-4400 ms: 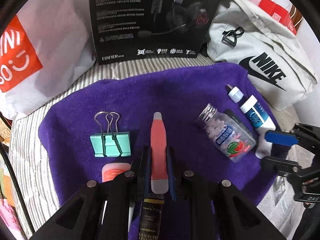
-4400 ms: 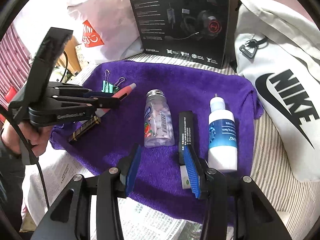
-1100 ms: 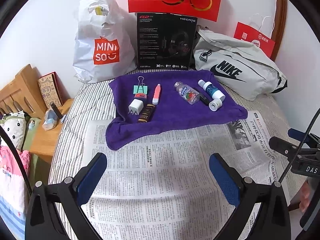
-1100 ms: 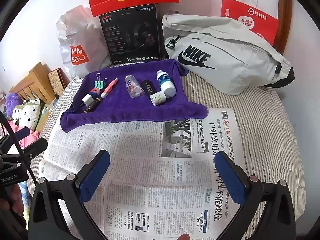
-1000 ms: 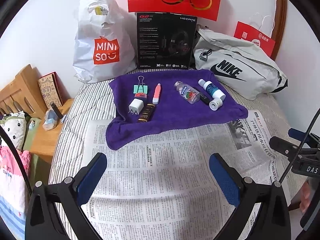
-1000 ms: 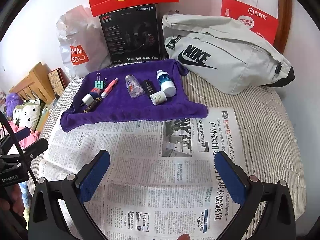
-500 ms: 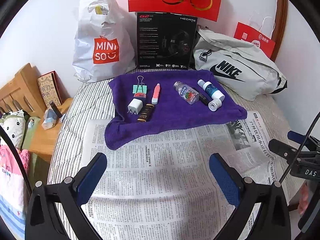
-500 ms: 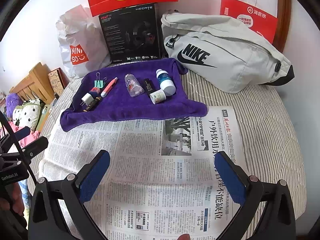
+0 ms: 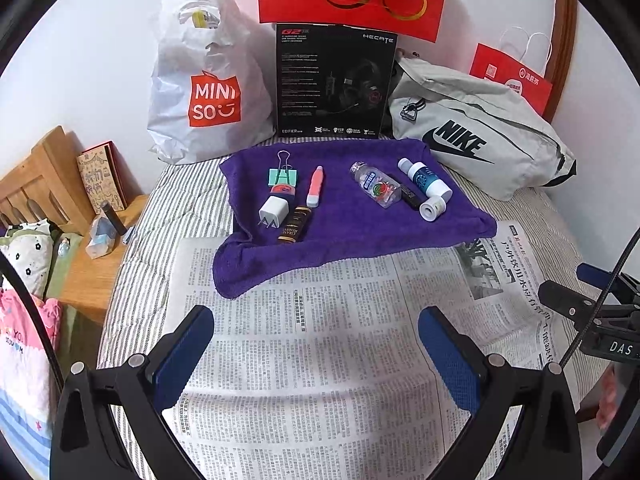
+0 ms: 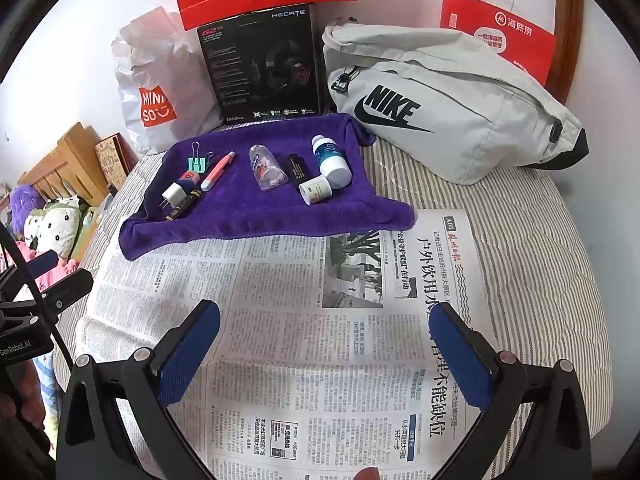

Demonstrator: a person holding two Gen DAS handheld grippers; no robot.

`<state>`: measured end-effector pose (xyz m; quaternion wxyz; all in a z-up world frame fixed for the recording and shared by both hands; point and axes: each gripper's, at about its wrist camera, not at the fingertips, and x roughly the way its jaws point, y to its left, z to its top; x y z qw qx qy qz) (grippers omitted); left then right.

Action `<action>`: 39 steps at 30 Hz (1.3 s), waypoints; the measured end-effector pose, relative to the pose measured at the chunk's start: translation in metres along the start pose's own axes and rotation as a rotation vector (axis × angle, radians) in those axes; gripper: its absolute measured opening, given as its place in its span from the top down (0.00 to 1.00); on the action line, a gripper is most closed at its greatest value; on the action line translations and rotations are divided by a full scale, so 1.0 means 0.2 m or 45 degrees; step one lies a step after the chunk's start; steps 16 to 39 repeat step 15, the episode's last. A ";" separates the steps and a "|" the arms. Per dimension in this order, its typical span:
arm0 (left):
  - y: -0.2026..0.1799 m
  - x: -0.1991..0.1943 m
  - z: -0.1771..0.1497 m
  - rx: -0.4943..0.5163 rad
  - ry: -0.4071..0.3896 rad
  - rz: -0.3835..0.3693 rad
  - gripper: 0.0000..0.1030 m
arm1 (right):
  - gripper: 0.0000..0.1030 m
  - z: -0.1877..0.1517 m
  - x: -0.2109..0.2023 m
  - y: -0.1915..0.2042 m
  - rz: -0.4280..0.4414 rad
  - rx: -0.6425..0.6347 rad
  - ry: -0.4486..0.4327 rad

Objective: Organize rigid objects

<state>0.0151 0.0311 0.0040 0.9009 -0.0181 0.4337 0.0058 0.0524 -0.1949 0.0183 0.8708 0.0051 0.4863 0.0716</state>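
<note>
At the far left a wooden bedside stand [image 9: 92, 276] sits beside the bed [image 9: 176, 204], whose striped cover carries a spread newspaper [image 9: 320, 340] and, behind it, a purple towel [image 9: 352, 224]. The left gripper [image 9: 316, 356] hangs over the newspaper with its blue-padded fingers spread wide and nothing between them, well short of the towel. On the towel's left part lie a green binder clip [image 9: 283, 176], just in front of it a small red-and-blue item [image 9: 283, 191] touching a white charger plug [image 9: 273, 212], then a dark tube with gold lettering [image 9: 295, 225] and a pink pen-shaped tube [image 9: 315, 186] beside it. Further right, apart from that cluster, lie a clear bottle of white tablets [image 9: 376, 189], a slim black stick [image 9: 410, 196], a white bottle with a blue label [image 9: 425, 179] on its side and a small white jar [image 9: 434, 208] at its front end. Behind the towel stand a white Miniso bag [image 9: 200, 88], a black headset box [image 9: 334, 84] and a grey Nike bag [image 9: 476, 136]. The right gripper [image 10: 324, 356] likewise hangs released over the newspaper, fingers far apart and empty; in the left view it shows at the right edge.
</note>
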 end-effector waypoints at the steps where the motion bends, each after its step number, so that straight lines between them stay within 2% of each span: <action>1: 0.00 0.00 0.00 -0.001 0.000 0.004 0.00 | 0.00 0.00 0.00 0.00 -0.002 0.001 0.000; 39: -0.03 -0.01 0.00 0.031 -0.006 0.020 0.00 | 0.00 -0.01 0.00 -0.01 -0.009 -0.003 0.007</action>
